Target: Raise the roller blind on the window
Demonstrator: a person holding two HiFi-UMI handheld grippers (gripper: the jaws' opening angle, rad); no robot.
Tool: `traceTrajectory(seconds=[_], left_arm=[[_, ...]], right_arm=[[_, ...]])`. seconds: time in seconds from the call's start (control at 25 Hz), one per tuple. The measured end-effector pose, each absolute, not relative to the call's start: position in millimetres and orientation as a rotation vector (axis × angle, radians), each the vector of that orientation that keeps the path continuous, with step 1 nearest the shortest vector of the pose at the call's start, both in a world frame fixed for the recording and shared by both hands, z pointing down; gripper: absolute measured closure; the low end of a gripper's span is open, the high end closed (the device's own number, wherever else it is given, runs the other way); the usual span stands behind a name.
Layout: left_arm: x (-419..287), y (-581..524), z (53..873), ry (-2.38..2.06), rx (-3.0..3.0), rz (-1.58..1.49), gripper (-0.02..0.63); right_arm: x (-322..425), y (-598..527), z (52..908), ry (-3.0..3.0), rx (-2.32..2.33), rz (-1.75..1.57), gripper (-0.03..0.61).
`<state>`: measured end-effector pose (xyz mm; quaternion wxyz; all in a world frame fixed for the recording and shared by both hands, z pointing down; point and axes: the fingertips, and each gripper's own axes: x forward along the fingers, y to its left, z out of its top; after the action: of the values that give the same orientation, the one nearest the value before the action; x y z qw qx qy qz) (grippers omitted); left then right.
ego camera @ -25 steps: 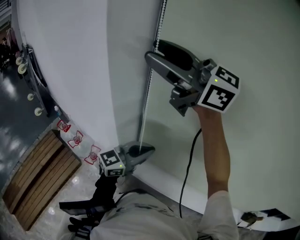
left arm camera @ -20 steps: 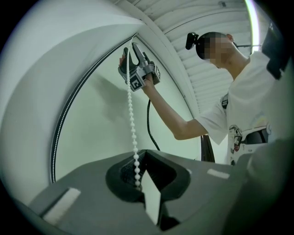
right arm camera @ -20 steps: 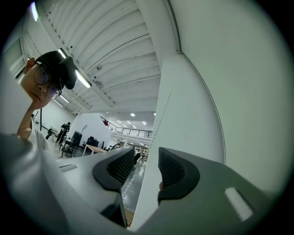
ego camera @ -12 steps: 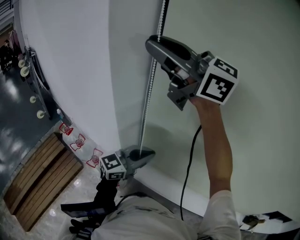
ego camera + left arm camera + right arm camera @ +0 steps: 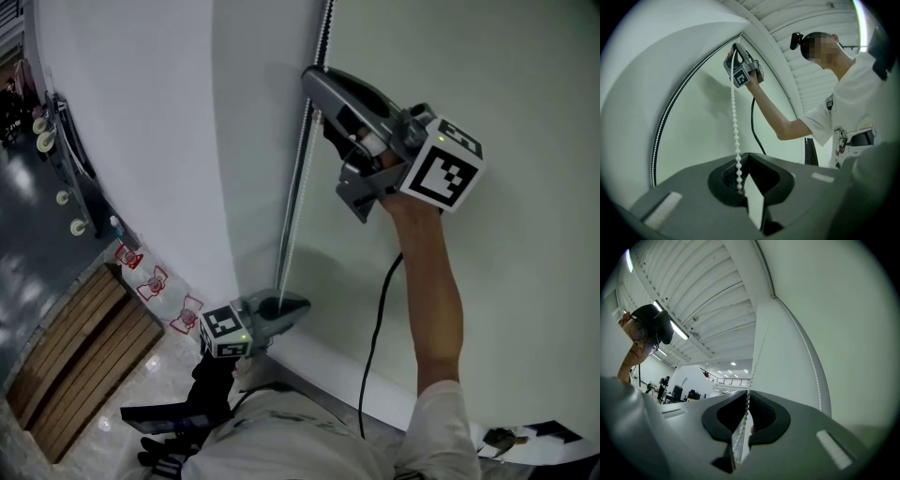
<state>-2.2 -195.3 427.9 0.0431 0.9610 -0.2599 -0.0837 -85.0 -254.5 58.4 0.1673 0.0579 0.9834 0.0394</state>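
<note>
Now 2 hand-held grippers (image 5: 296, 304) (image 5: 315, 84), right closing, pinch chain (image 5: 292, 202).

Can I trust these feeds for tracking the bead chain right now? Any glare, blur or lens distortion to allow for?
Head view: even light, sharp, the bead chain thin but readable. Left gripper view: heavy fisheye with dark corners, a ceiling light flaring at top right, the beads crisp. Right gripper view: the same fisheye bows straight lines; the chain is legible, the nearest foreground slightly soft.
</note>
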Motion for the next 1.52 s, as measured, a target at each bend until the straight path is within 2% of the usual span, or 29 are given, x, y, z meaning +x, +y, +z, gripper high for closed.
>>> traceTrajectory(seconds=[0.2,0.96,1.52], left_arm=[[-4.4,-192.1,437.3,-0.795,2.941,-0.249,0.615],[-10.7,-207.3,416.2,-0.819,2.924,-0.235,0.615],[-15.3,-200.7,419.2,-0.838,2.931,-0.248,0.615]], right_arm=[[-76.8,-255.9,67.7,2.756,0.154,0.012,0.565],[-76.3,-252.5,72.7,2.778,0.148,0.032,0.569],[-80.2,-234.5,184.0,2.898,0.156,-0.113,0.571]])
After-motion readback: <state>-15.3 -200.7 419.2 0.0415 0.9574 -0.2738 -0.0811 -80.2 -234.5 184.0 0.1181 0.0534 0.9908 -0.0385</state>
